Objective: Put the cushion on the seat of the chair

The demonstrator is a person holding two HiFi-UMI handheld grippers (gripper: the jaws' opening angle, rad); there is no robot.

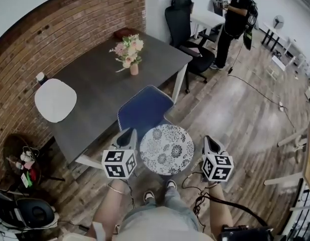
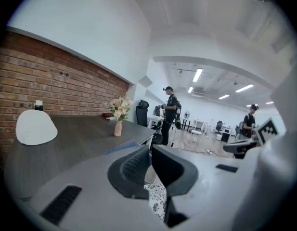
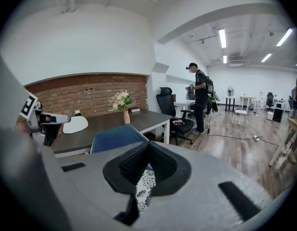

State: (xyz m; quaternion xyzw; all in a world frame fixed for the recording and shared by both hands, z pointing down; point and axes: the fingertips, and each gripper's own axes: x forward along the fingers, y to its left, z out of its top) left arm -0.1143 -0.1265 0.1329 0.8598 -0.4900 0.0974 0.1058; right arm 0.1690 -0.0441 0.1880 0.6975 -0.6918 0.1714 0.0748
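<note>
A round cushion [image 1: 166, 149] with a black-and-white flower print hangs in the air between my two grippers. My left gripper [image 1: 130, 137] is shut on its left edge and my right gripper [image 1: 209, 143] is shut on its right edge. In the left gripper view the patterned cloth [image 2: 157, 201] hangs below the closed jaws [image 2: 150, 150]. The right gripper view shows the same cloth [image 3: 144, 186] pinched under the closed jaws [image 3: 148, 150]. The blue chair [image 1: 144, 109] stands just beyond the cushion, against the dark table [image 1: 94, 92].
A vase of flowers [image 1: 128, 54] stands on the table, with a white rounded chair back [image 1: 55, 99] at its left side. A black office chair [image 1: 187, 29] and a standing person [image 1: 235, 19] are farther back. Cables [image 1: 205, 197] lie by my feet.
</note>
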